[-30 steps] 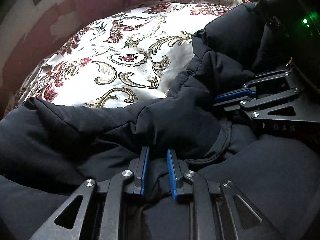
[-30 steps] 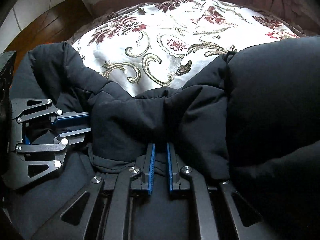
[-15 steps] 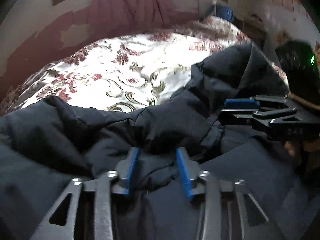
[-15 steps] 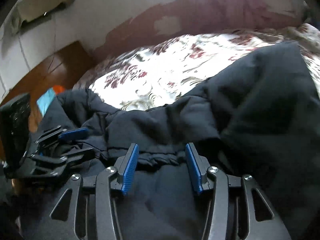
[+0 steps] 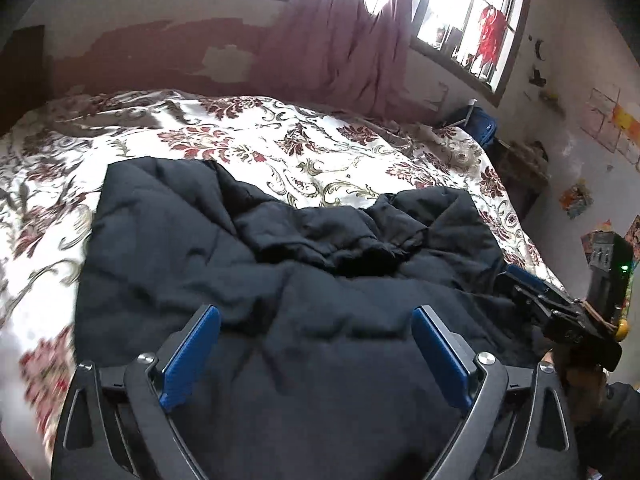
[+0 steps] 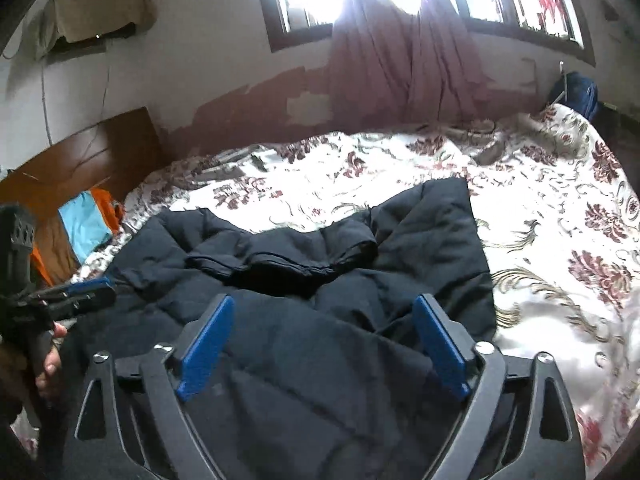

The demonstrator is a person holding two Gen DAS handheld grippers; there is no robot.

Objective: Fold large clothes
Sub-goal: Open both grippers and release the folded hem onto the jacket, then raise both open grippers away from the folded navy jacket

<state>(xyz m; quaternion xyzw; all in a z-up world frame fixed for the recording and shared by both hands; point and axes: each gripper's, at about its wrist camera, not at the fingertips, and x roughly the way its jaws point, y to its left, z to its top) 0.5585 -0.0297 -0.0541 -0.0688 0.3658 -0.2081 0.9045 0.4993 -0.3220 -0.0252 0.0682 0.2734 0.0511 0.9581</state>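
A black padded jacket (image 5: 280,248) lies bunched on the floral bedspread (image 5: 280,136), with a rolled fold across its middle. My left gripper (image 5: 316,316) hovers above its near part, jaws wide and still opening, with nothing between the blue pads (image 5: 192,356). My right gripper (image 6: 325,304) hangs over the jacket (image 6: 420,232) in the same way, jaws opening and clear of the cloth. Each shows in the other's view: the right gripper (image 5: 516,276) at the jacket's right edge, the left gripper (image 6: 102,286) at its left edge.
The bedspread (image 6: 540,200) stretches far beyond the jacket. A wooden headboard (image 6: 80,160) and blue and orange cloth (image 6: 86,224) are at the left. A pink curtain (image 5: 340,48) hangs under bright windows. A blue bag (image 5: 482,126) sits at the bed's far corner.
Both grippers went from shut on the jacket's folded edge to wide open. They drew back and rose, and the jacket stayed lying on the bed.
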